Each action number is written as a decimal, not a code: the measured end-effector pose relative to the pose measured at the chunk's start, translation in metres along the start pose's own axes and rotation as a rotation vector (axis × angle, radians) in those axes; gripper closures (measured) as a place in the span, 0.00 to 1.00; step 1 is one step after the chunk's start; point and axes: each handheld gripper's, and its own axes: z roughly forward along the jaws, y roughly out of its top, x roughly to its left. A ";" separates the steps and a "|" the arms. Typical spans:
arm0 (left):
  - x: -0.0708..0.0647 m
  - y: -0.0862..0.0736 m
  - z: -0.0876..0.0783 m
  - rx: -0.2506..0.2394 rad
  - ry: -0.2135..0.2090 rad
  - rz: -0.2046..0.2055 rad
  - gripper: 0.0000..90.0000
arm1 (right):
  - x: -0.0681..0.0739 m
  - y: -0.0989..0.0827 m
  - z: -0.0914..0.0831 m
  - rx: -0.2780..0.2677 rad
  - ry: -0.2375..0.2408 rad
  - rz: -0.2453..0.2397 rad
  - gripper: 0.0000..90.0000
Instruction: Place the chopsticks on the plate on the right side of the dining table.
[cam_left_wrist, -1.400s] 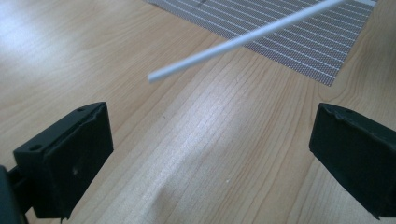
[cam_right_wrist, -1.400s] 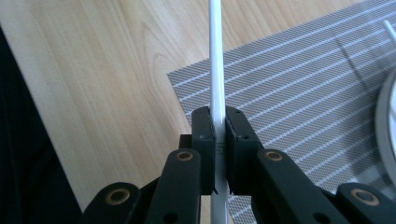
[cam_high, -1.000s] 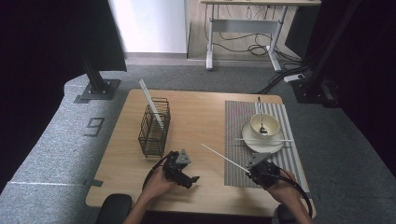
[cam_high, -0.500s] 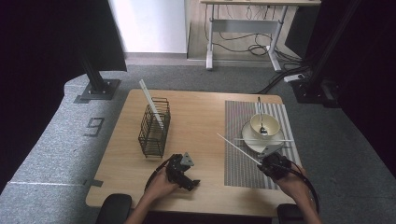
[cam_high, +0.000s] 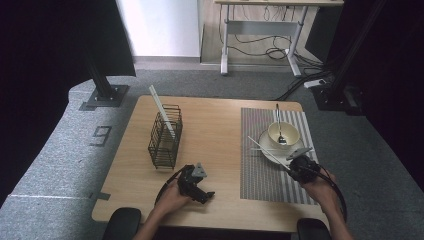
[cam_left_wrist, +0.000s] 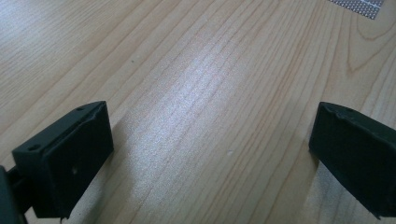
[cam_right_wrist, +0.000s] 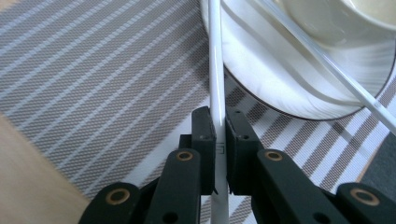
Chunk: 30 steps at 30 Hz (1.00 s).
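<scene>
My right gripper (cam_high: 295, 170) (cam_right_wrist: 217, 140) is shut on a thin white stick (cam_high: 267, 152) (cam_right_wrist: 215, 70), over the striped placemat (cam_high: 265, 175) (cam_right_wrist: 93, 70). The stick points up and left past the rim of a white saucer (cam_high: 265, 142) (cam_right_wrist: 280, 79). A cream bowl (cam_high: 283, 132) (cam_right_wrist: 336, 14) stands on the saucer with a spoon (cam_high: 278, 120) in it. A second pale stick (cam_right_wrist: 327, 65) lies across the saucer. My left gripper (cam_high: 205, 194) (cam_left_wrist: 210, 154) is open low over bare wood, with nothing between its jaws.
A black wire basket (cam_high: 165, 137) stands at the left middle of the wooden table (cam_high: 215, 125) with a white stick (cam_high: 160, 110) leaning out of it. Bare wood lies between the basket and the placemat. Black stands and a desk are on the floor beyond.
My right gripper has moved to the right along the placemat with the stick, and the stick's far end now reaches the saucer. The left gripper has stayed put.
</scene>
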 end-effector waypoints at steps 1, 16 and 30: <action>0.000 0.000 0.000 0.000 0.001 0.000 0.00 | -0.002 0.000 0.002 0.003 -0.004 0.000 0.92; 0.000 0.000 0.000 0.003 0.001 0.002 0.00 | -0.024 0.005 0.024 0.041 -0.016 0.036 0.92; 0.000 0.000 0.000 0.003 0.001 0.002 0.00 | -0.040 0.006 0.035 0.058 -0.010 0.059 0.92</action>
